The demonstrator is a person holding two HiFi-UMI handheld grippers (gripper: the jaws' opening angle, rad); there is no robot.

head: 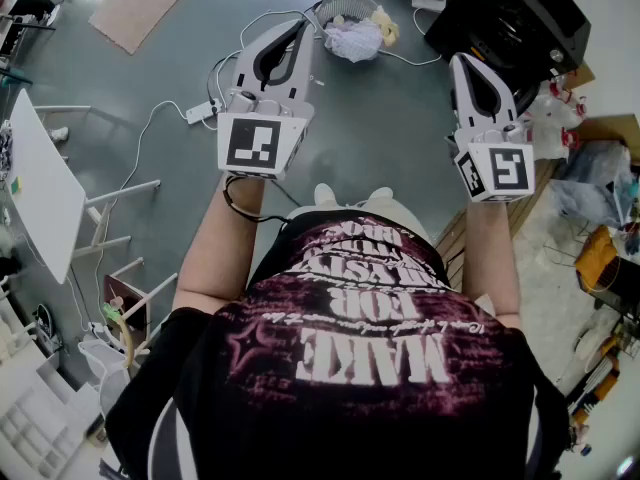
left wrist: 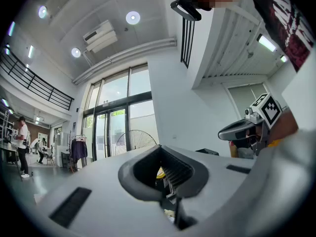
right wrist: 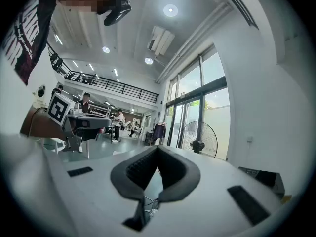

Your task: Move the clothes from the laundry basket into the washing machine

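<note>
**Ahead on the floor: basket, left tool nearer**

Down on the floor (head: 380, 128), ahead of both tools, sits the basket (head: 335, 6) with pale clothes (head: 353, 40) heaped in it. Nearer is the left tool (head: 304, 24); the right tool (head: 462, 60) is well aside. Both closed, empty.

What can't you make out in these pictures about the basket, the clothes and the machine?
- Laundry basket, head view: far and small; clothes form a pale heap that can't be counted.
- Dark appliance, head view: cut by the top edge; door unseen.
- Gripper views: left tongs and right tongs fill the lower frame, hiding the basket.
</note>
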